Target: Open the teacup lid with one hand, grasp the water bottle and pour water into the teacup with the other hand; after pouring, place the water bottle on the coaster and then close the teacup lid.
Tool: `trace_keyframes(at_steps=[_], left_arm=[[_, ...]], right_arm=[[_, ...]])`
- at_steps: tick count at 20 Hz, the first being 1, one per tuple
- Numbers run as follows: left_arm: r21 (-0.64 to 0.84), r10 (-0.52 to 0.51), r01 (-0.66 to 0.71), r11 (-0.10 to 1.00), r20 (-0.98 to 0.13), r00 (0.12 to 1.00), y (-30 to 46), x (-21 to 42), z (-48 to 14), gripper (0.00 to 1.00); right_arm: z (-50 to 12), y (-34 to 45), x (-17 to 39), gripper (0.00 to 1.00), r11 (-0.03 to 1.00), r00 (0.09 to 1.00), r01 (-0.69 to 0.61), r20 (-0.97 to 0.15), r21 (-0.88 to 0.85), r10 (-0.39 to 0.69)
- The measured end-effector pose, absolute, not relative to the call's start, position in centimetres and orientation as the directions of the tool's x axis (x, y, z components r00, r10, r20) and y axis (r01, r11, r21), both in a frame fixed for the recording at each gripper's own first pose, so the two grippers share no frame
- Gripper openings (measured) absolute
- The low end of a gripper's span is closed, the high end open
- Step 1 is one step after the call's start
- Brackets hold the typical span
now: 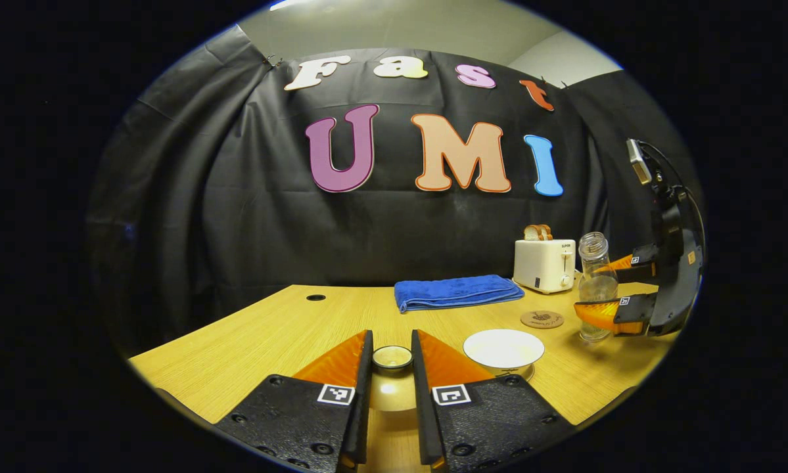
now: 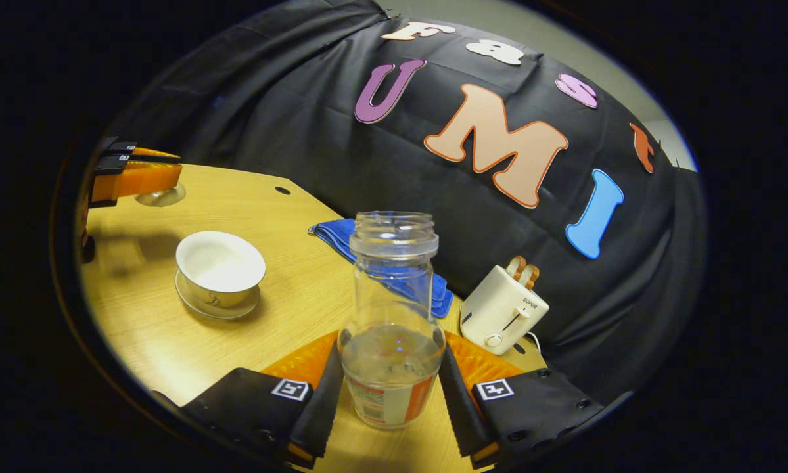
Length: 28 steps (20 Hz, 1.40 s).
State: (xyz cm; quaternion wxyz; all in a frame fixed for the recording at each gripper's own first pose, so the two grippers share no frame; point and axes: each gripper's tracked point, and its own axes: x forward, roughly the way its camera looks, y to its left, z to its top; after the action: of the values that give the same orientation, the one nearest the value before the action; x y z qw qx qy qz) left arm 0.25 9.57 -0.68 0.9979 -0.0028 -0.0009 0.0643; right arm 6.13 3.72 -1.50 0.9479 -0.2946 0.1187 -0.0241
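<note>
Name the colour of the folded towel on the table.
Blue. The towel shows best in the left gripper view.

From my station I count one cup (image 2: 220,268) on one saucer (image 2: 217,306), one lid (image 1: 392,358), one bottle (image 2: 391,322), one coaster (image 1: 542,319), one blue towel (image 1: 458,292), and one toaster (image 1: 545,265) with two slices of bread (image 1: 538,232). Two grippers: left (image 1: 392,374), right (image 2: 390,387).

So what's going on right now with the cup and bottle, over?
Left gripper shut on lid, clear of cup. Right gripper around water bottle, grip unconfirmed. Coaster free; nothing in the way.
</note>
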Motion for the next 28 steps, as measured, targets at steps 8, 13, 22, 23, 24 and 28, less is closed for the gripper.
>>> trace_keyframes(at_steps=[8,13,22,23,24,28], left_arm=[[-0.006,0.129,-0.129,0.992,0.002,0.992,9.5,0.3,-0.7,0.28],[-0.006,0.129,-0.129,0.992,0.001,0.992,9.6,0.3,-0.6,0.28],[-0.006,0.129,-0.129,0.992,0.001,0.992,9.6,0.3,-0.7,0.28],[-0.006,0.129,-0.129,0.992,0.001,0.992,9.5,0.3,-0.7,0.28],[-0.007,0.129,-0.129,0.992,0.0,0.992,9.6,0.4,-0.7,0.28],[-0.007,0.129,-0.129,0.992,0.0,0.992,9.6,0.3,-0.7,0.28]], right_arm=[[2.9,3.2,6.9,0.76,0.621,0.98,0.046,-0.086,-0.783,-0.182],[3.3,4.4,7.4,0.77,0.373,0.984,0.038,-0.031,-0.927,-0.176],[1.2,6.3,8.6,0.76,0.081,0.99,-0.012,-0.023,-0.997,-0.141],[1.4,6.5,8.5,0.76,0.045,0.991,-0.007,-0.013,-0.999,-0.134],[1.3,6.7,8.3,0.77,0.009,0.992,-0.006,-0.007,-1.0,-0.126],[0.8,8.3,8.7,0.77,-0.09,0.996,-0.001,0.007,-0.996,-0.091]])
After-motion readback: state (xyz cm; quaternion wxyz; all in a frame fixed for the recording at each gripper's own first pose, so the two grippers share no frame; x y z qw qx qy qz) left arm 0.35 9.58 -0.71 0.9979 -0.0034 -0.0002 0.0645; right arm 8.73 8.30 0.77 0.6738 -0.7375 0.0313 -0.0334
